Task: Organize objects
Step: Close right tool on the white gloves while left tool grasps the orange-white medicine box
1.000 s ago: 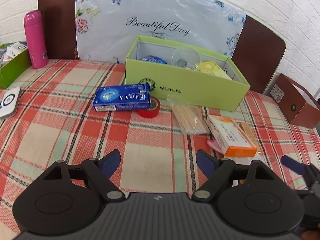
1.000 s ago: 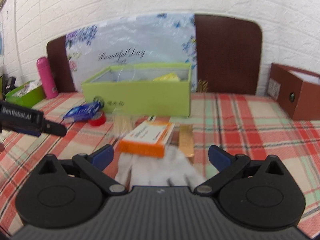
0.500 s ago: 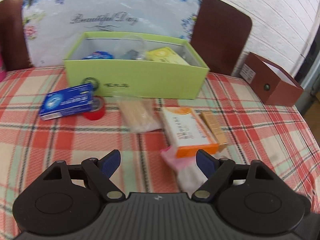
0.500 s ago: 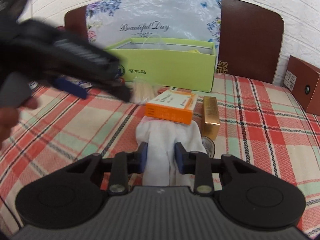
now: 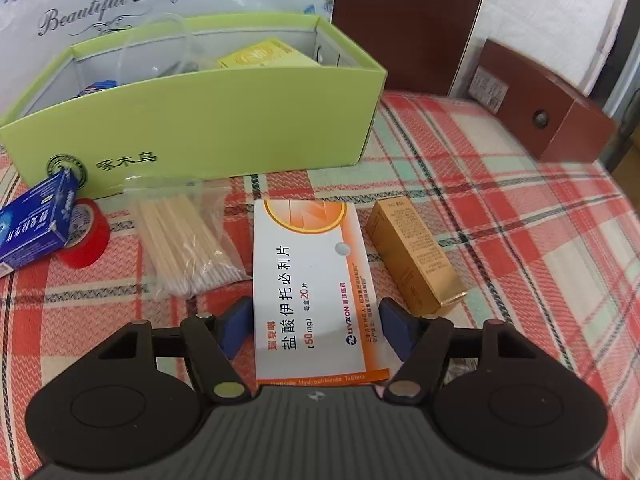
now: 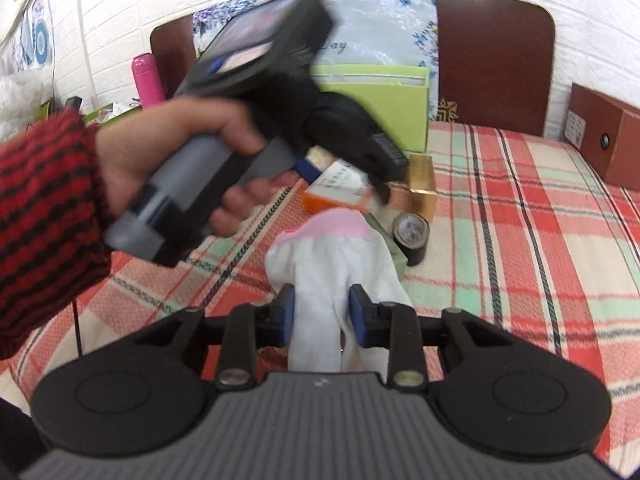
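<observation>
You see a red, green and cream plaid tablecloth, a lime-green box, an orange-and-white medicine box, a gold carton, and a red-and-black striped sleeve.

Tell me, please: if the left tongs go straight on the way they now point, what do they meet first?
Most likely the orange and white medicine box. It already lies between the fingers of the left tongs, which have just been closing. The pads seem not to press on it yet. Beyond it stands the green box.
</observation>
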Available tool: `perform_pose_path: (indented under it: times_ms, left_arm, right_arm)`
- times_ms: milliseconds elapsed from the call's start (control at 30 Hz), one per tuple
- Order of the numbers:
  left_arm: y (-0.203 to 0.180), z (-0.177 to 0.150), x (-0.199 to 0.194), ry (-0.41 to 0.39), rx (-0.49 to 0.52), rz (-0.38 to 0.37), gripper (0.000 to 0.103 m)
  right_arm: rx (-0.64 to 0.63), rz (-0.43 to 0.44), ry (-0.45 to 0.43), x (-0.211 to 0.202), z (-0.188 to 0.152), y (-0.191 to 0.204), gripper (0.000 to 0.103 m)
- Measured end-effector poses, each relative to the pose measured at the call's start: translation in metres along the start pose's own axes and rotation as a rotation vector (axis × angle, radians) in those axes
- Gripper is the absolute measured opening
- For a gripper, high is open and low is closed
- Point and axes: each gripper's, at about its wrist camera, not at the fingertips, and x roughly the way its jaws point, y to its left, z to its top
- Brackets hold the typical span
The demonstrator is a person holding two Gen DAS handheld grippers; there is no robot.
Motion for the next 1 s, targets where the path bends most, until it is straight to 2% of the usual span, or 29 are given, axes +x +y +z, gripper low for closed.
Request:
perform_pose_path:
  times_ms: [67, 133, 267, 333, 433, 500, 600, 767, 900, 1000]
  left_arm:
    - [0.009, -0.013, -0.015, -0.002, 0.029, -0.002, 0.072]
    - [0.021, -0.030, -0.030, 0.001, 0.042, 0.012, 0.072]
    - [0.055, -0.069, -0.066, 0.004, -0.008, 0.043, 0.072]
    - [0.070, -0.086, -0.082, 0.006, -0.051, 0.058, 0.072]
    - [0.083, -0.100, -0.098, 0.015, -0.087, 0.099, 0.073]
    - [0.086, -0.101, -0.099, 0.015, -0.092, 0.146, 0.080]
    - [0.089, -0.099, -0.095, 0.014, -0.098, 0.165, 0.081]
    - [0.087, -0.102, -0.095, -0.001, -0.054, 0.172, 0.081]
    - [0.092, -0.106, -0.100, -0.010, -0.084, 0.143, 0.081]
    - [0.096, -0.107, -0.100, -0.009, -0.100, 0.143, 0.081]
  right_arm:
    - [0.045, 0.086, 0.032, -0.005, 0.000, -0.009, 0.029]
    - [0.031, 0.167, 0.040, -0.009, 0.001, -0.011, 0.030]
    - [-0.052, 0.231, 0.046, -0.011, 0.002, 0.001, 0.038]
    - [-0.067, 0.236, 0.046, -0.007, -0.002, 0.012, 0.044]
    - [-0.075, 0.233, 0.049, 0.001, -0.002, 0.017, 0.069]
    - [-0.108, 0.227, 0.057, 0.005, -0.001, 0.022, 0.072]
    - [-0.162, 0.181, 0.050, 0.004, 0.000, 0.024, 0.076]
    - [-0.191, 0.167, 0.019, -0.003, 0.002, 0.011, 0.097]
    - [-0.174, 0.175, 0.099, 0.020, -0.001, 0.001, 0.096]
    - [-0.178, 0.234, 0.101, 0.019, -0.004, 0.009, 0.088]
